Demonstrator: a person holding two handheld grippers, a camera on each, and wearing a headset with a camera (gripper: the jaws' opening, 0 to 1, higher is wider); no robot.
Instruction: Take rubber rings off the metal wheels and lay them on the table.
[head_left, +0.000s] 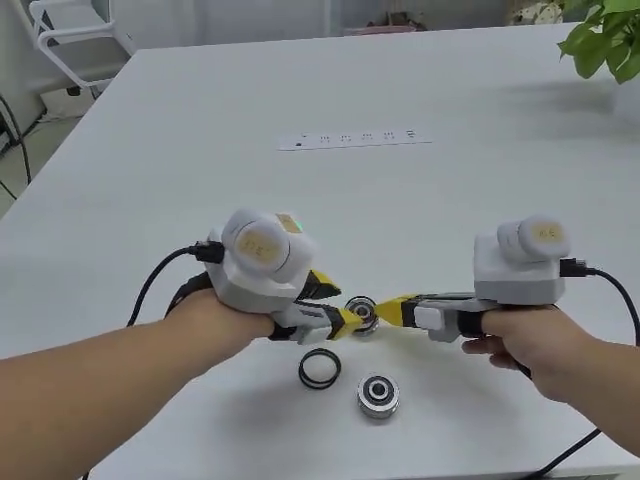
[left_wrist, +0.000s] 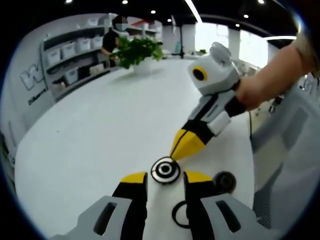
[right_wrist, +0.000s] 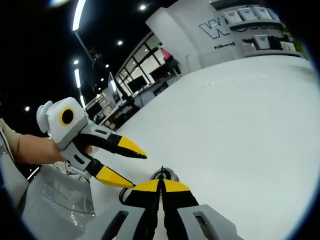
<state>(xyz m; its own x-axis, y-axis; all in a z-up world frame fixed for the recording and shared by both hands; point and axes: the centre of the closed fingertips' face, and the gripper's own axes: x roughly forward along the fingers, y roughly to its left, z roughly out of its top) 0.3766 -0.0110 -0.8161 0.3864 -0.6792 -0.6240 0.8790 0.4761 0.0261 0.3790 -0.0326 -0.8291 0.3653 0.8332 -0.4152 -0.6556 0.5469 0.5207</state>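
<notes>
Left gripper (right_wrist: 140, 171), held in the person's left hand, has its yellow-tipped jaws spread. A small metal wheel (left_wrist: 166, 170) sits just beyond and between the tips, on the white counter (head_left: 300, 200). Whether either jaw touches the wheel cannot be told. The right gripper (right_wrist: 160, 184) points in from the opposite side, its jaws pressed together into one narrow point that meets the wheel's near edge. Whether a sliver of rubber ring is pinched there cannot be told. The two grippers face each other nose to nose along one line, with the wheel lying flat between them. Closer to the person, a loose black ring (head_left: 319, 369) lies on the counter, and a second wheel (head_left: 378, 394) sits just beside it.
</notes>
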